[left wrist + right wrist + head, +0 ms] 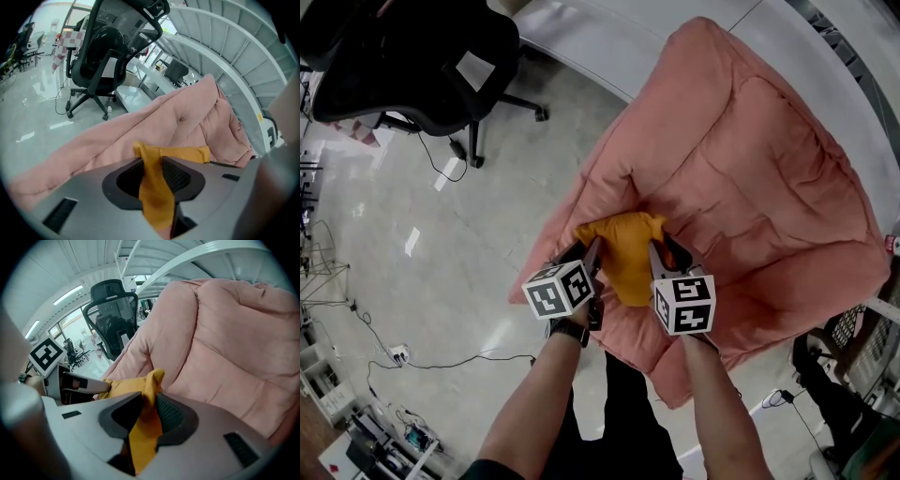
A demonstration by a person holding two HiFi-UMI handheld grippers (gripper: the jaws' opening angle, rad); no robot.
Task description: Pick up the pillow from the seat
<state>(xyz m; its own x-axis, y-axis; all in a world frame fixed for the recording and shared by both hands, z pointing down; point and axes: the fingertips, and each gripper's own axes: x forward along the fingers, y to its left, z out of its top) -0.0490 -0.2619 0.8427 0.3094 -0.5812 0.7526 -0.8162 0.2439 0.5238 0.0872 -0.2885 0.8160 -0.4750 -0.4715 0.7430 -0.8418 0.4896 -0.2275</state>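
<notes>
Left gripper point(593, 251) and right gripper point(662, 251) both sit slack, each with a corner of the yellow pillow point(627, 261) loose between its jaws on the pink seat point(750, 169); looks light and floppy, so I'd pinch thick folds near both ends.

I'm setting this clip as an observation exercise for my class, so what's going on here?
A person holds a gripper in each hand over a pink padded seat. The left gripper and the right gripper each have an end of the yellow pillow between their jaws. Both pairs of jaws stand apart around the fabric rather than clamped on it. The pillow appears to rest on the seat, not yet lifted.
</notes>
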